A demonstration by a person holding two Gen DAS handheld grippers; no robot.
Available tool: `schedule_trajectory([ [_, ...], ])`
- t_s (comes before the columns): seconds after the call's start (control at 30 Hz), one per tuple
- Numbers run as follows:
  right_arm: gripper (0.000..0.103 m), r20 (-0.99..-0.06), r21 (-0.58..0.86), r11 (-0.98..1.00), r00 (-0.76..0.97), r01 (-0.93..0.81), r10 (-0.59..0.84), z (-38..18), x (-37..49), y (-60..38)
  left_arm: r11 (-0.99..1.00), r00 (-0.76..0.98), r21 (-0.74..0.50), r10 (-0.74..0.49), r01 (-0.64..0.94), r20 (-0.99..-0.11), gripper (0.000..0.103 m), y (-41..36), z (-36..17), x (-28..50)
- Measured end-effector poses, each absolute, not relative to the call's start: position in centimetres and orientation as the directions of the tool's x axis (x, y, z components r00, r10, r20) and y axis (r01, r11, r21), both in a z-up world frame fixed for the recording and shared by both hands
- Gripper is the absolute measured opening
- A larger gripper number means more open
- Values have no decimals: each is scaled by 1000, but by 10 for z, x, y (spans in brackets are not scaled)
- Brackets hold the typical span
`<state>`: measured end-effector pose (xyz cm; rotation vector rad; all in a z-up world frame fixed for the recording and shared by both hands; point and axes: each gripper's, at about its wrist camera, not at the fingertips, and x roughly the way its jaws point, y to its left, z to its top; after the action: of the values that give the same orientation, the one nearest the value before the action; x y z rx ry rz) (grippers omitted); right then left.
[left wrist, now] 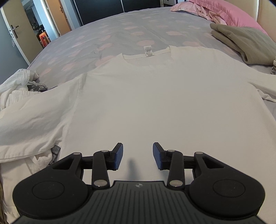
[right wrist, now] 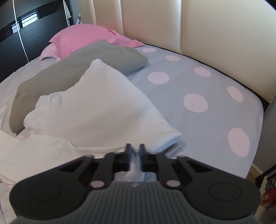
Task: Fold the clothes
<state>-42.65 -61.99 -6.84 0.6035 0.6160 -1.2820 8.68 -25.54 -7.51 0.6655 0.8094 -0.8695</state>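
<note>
— What is seen around the bed?
— A cream padded headboard is set behind its dotted sheet; a dark wardrobe and open wooden doors are seen beyond.

I see a small white tag sewn inside the neck of the white shirt that lies flat on the bed. The tag has tiny grey print on it, but the print is too small for me to read. The pink pillow has some dark pink writing near its top edge, and I cannot read that either. My gripper bodies each have a little round mark, with no words on it.
</note>
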Motion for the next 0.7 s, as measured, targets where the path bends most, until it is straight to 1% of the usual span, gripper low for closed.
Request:
schedule_trajectory([
  [0.2, 2, -648, 101, 230, 239, 968, -723, -41, -427, -600, 483, 398, 177, -405, 857, -823, 36, -256, -72, 84],
  [0.37, 2, -609, 133, 360, 363, 923, -706, -8, -406, -574, 480, 397, 174, -415, 860, -819, 36, -255, -68, 81],
  [0.6, 2, -561, 209, 600, 597, 772, -573, 42, -341, -525, 474, 381, 146, -450, 868, -808, 36, -253, -57, 78],
  [0.7, 2, -542, 216, 692, 674, 689, -502, 60, -302, -500, 466, 371, 133, -469, 875, -802, 36, -254, -52, 76],
])
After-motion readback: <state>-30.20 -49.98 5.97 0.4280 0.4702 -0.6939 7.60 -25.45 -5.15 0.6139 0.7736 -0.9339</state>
